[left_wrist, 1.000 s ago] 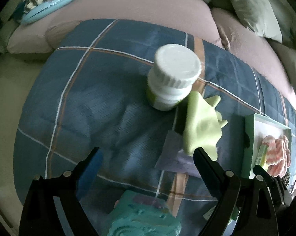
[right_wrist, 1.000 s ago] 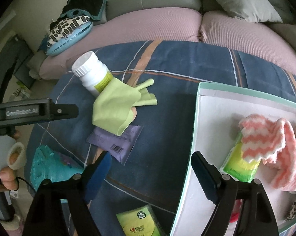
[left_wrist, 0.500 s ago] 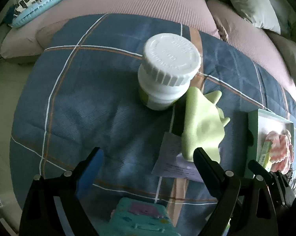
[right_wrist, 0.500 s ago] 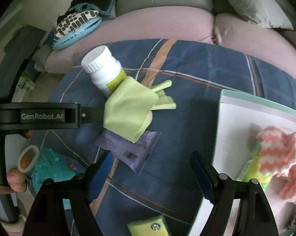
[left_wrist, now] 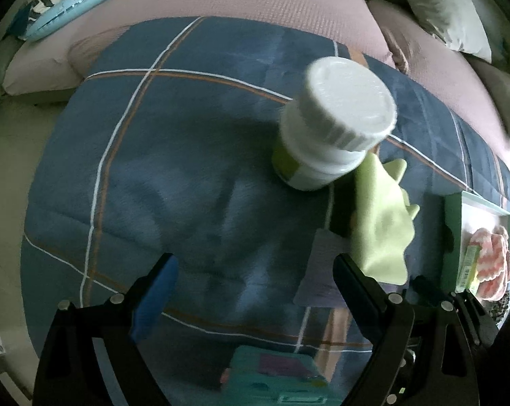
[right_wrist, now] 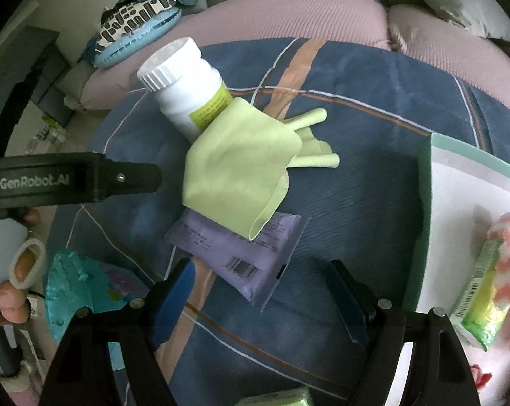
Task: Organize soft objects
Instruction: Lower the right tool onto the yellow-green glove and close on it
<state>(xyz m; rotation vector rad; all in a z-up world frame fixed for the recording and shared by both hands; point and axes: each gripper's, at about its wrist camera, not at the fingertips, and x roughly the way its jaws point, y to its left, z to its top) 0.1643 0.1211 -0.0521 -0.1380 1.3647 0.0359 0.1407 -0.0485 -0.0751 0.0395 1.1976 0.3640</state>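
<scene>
While we look down the left wrist view, our left gripper point(left_wrist: 255, 287) stands wide open with nothing between its fingers, only the blue plaid blanket point(left_wrist: 173, 176). Right of centre a white bottle point(left_wrist: 333, 125) lies, a pale green rubber glove point(left_wrist: 380, 226) touching its lower right.

From the right wrist view, our right gripper point(right_wrist: 261, 291) is also spread wide and empty, just below a purple packet point(right_wrist: 241, 257). That glove point(right_wrist: 238, 165) overlaps the packet's upper edge. At right, a white tray point(right_wrist: 458, 182) holds a pink-and-white cloth point(right_wrist: 509, 253).

Both wrist views look steeply down, sharing the bottle point(left_wrist: 333, 128).
</scene>
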